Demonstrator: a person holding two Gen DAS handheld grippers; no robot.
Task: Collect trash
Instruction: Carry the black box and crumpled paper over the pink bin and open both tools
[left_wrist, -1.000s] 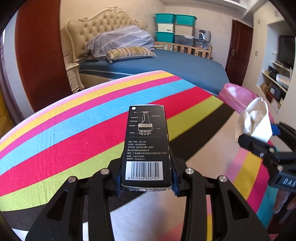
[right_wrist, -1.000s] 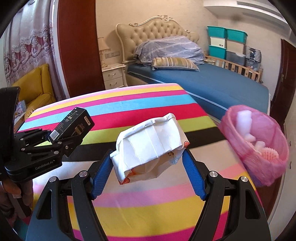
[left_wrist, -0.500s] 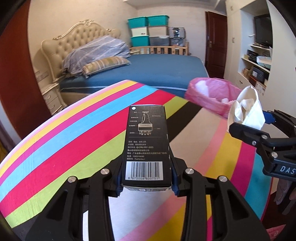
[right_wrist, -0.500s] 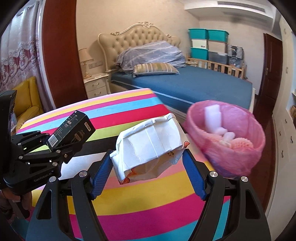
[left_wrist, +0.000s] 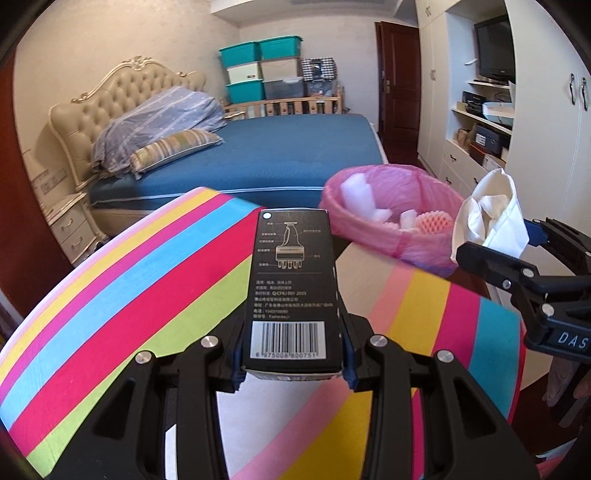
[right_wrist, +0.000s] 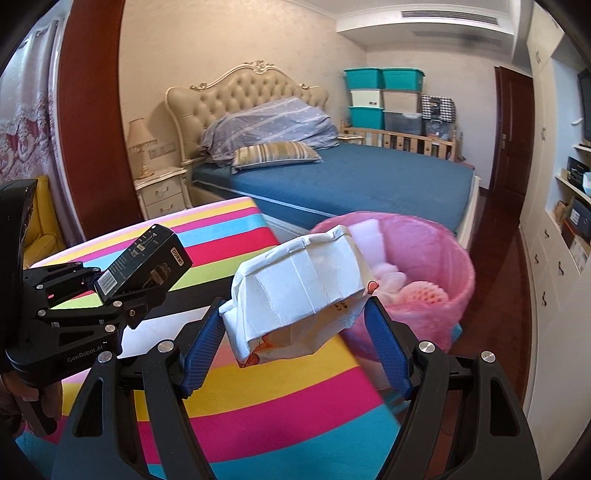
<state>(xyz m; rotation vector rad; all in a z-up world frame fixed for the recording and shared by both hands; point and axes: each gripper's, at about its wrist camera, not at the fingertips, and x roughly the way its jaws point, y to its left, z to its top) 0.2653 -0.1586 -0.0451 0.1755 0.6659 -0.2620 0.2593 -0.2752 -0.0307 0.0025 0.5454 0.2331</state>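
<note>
The left gripper (left_wrist: 291, 369) is clamped narrow on a black box (left_wrist: 293, 288), whose long axis runs straight ahead toward twelve o'clock. The pink-lined bin (left_wrist: 391, 210), at the edge of the striped table (left_wrist: 122, 302), lies at about one o'clock from it. The right gripper (right_wrist: 295, 325) holds a crumpled white paper bag (right_wrist: 295, 288) across a wider gap; from there the bin (right_wrist: 436, 273) sits at about two o'clock, and I judge this hand the nearer. The right view shows the box's side label; the left view shows only its barcode face and the bag's open mouth (left_wrist: 491, 218).
</note>
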